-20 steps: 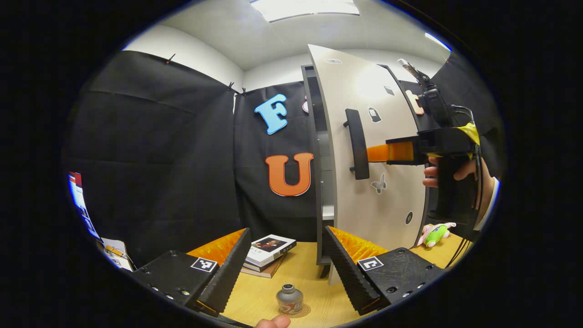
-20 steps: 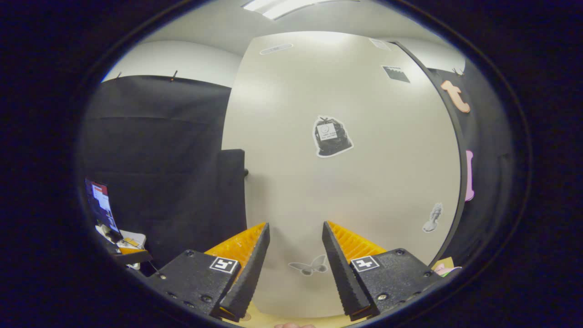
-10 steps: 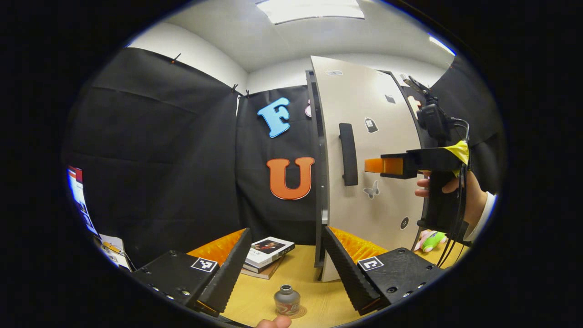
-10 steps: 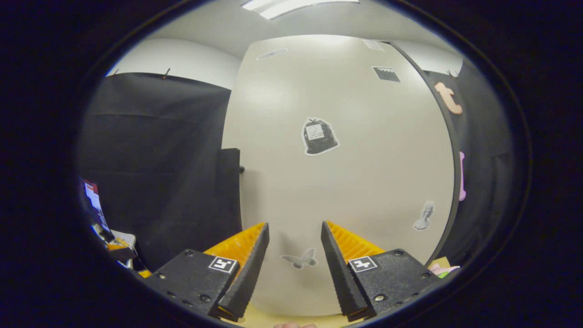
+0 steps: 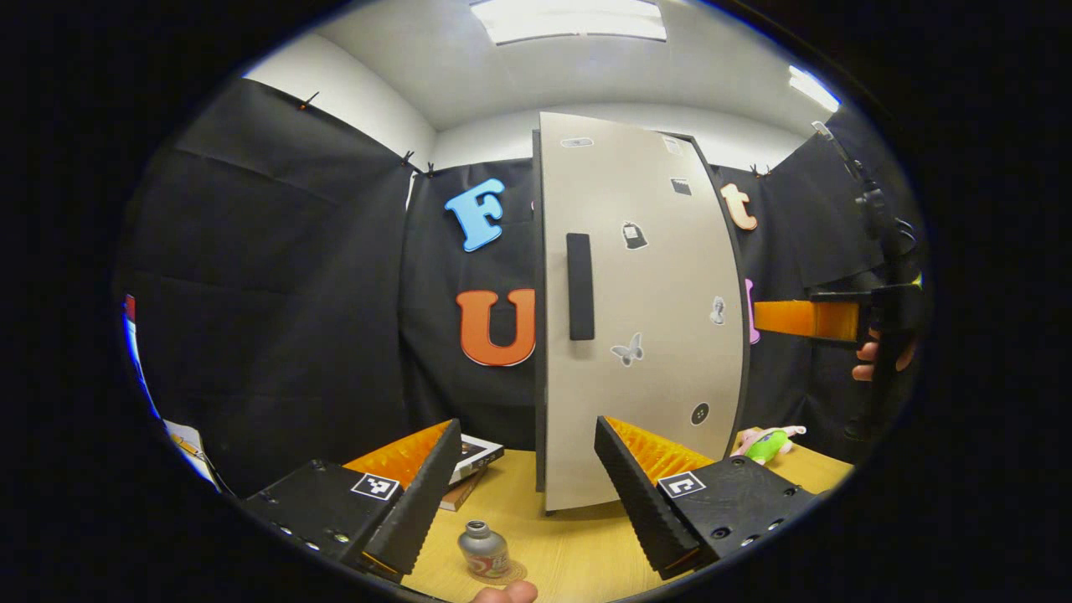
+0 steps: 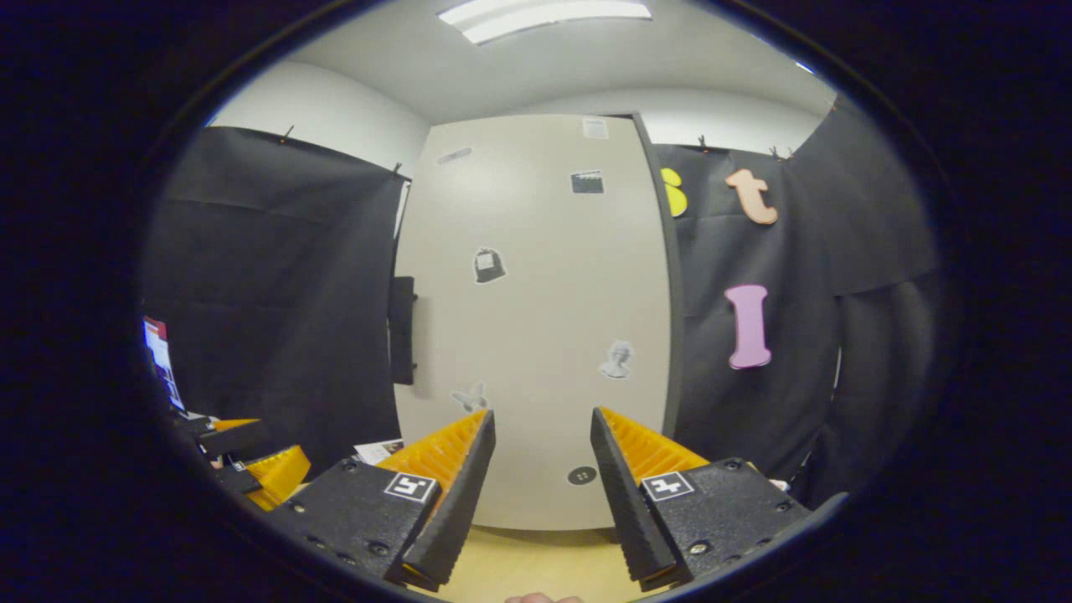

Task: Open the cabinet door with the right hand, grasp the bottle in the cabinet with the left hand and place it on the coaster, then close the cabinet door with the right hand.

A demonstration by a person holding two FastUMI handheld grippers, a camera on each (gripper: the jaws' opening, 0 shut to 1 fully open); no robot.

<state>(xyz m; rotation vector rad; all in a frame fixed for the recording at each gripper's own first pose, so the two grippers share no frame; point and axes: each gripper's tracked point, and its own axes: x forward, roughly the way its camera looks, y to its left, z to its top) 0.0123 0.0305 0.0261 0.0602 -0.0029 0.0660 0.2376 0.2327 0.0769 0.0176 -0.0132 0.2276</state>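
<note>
The tall beige cabinet door (image 5: pixel 645 318) stands shut against the cabinet, its black handle (image 5: pixel 579 286) on the left side. A small silver bottle (image 5: pixel 484 551) stands upright on a round coaster (image 5: pixel 505 574) on the wooden table, low between my left gripper's fingers but apart from them. My left gripper (image 5: pixel 528 494) is open and holds nothing. In the right gripper view the door (image 6: pixel 544 318) faces me at a distance, handle (image 6: pixel 404 331) at its left edge. My right gripper (image 6: pixel 540 494) is open and empty, clear of the door; it also shows far right (image 5: pixel 758 318), held by a hand (image 5: pixel 879 360).
A stack of books (image 5: pixel 473 456) lies on the table (image 5: pixel 578 553) left of the cabinet. A green and pink plush toy (image 5: pixel 766 444) lies to its right. My left gripper (image 6: pixel 251 456) shows low at the left in the right gripper view.
The cabinet door has swung from ajar to fully shut. My right gripper has pulled back from the door and off to the right. The bottle stays on the coaster.
</note>
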